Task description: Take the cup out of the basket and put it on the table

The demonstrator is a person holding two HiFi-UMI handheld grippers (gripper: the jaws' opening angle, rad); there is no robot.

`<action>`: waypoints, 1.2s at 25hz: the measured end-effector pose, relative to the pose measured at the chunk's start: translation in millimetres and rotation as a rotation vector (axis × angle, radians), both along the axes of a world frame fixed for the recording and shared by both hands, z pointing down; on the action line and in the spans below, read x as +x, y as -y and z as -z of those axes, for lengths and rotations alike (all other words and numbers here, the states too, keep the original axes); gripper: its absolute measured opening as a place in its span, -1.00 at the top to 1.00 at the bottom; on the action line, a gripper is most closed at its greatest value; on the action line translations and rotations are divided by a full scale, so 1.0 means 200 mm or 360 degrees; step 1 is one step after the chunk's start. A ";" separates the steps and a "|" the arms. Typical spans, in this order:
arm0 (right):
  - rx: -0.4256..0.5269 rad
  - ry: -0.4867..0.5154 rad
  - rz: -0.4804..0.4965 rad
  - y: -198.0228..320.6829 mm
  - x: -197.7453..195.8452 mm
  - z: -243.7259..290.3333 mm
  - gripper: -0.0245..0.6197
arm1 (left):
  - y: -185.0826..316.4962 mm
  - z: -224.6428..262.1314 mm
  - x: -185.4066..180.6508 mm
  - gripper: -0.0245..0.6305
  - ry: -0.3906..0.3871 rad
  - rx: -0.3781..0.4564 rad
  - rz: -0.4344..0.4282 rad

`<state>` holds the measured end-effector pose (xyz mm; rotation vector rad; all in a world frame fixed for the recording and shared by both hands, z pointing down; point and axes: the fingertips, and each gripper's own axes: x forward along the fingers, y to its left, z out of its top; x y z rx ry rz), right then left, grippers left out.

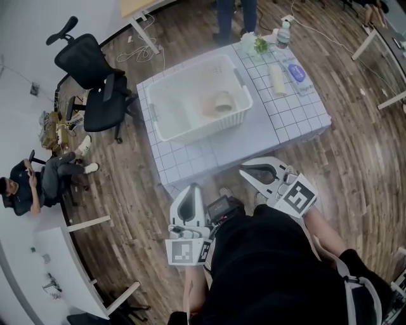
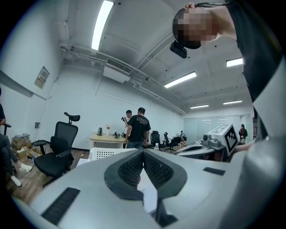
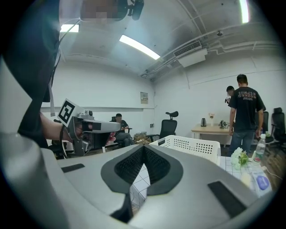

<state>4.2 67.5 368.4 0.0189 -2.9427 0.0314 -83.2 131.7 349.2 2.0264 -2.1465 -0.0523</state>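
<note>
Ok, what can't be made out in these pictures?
The cup: only the head view shows it, small and hazy, so its pose is unclear.
Right gripper view: the basket wall hides the cup.
Left gripper view: the left claw covers most of the basket.
Head view: a standing person is cut off by the top edge.

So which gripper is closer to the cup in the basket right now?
Right, by a little. The right gripper sits at the table's near edge, short of the basket holding the cup. The left gripper hangs farther back, off the table, toward the cup's left.
</note>
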 end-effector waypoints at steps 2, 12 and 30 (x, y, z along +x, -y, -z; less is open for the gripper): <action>0.0003 -0.0009 -0.0020 0.01 -0.03 0.00 0.88 | 0.02 0.00 -0.03 0.90 0.0007 0.0002 -0.0029; 0.0037 -0.0038 -0.0132 0.03 -0.24 -0.01 0.88 | 0.08 -0.04 -0.22 0.90 0.0029 0.0012 -0.0183; 0.0046 -0.0094 -0.0225 0.06 -0.38 -0.04 0.88 | 0.15 -0.09 -0.38 0.90 -0.0018 0.0014 -0.0273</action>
